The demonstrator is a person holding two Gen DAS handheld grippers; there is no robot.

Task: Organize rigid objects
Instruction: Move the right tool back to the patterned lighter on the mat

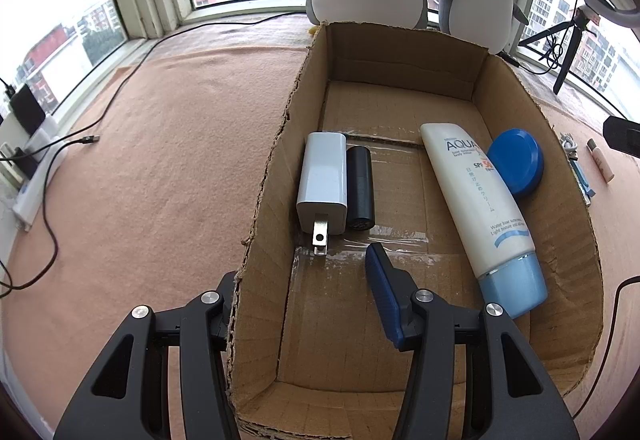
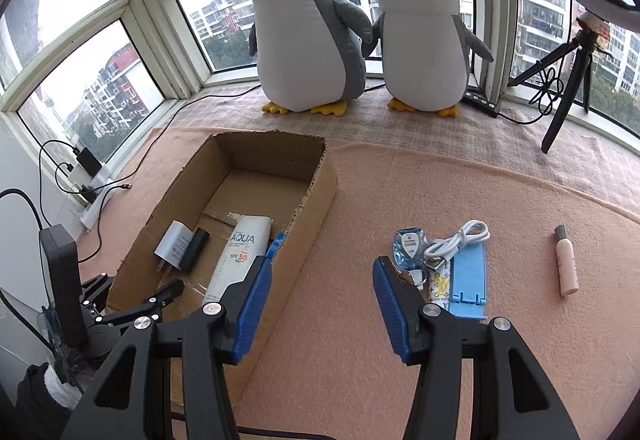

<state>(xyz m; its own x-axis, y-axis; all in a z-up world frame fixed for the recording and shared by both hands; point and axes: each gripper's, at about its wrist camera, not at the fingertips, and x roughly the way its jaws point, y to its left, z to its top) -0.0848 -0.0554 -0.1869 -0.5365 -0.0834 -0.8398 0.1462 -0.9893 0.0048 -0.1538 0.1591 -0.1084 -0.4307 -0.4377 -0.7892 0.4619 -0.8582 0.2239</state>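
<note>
My left gripper (image 1: 308, 280) hangs wide open and empty, straddling the near left wall of the cardboard box (image 1: 264, 200). Its camera shows the charger (image 1: 323, 180), black cylinder (image 1: 360, 188), sunscreen tube (image 1: 476, 200) and blue lid (image 1: 516, 162) inside. My right gripper (image 2: 320, 300), also open and empty, alone shows the cable (image 2: 460, 242), blue stand (image 2: 470, 280) and pink tube (image 2: 565, 264) lying on the blanket (image 2: 400, 192) outside.

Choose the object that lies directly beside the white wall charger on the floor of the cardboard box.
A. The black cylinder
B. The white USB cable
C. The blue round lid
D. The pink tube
A: the black cylinder lies right alongside the white wall charger inside the cardboard box.
</note>
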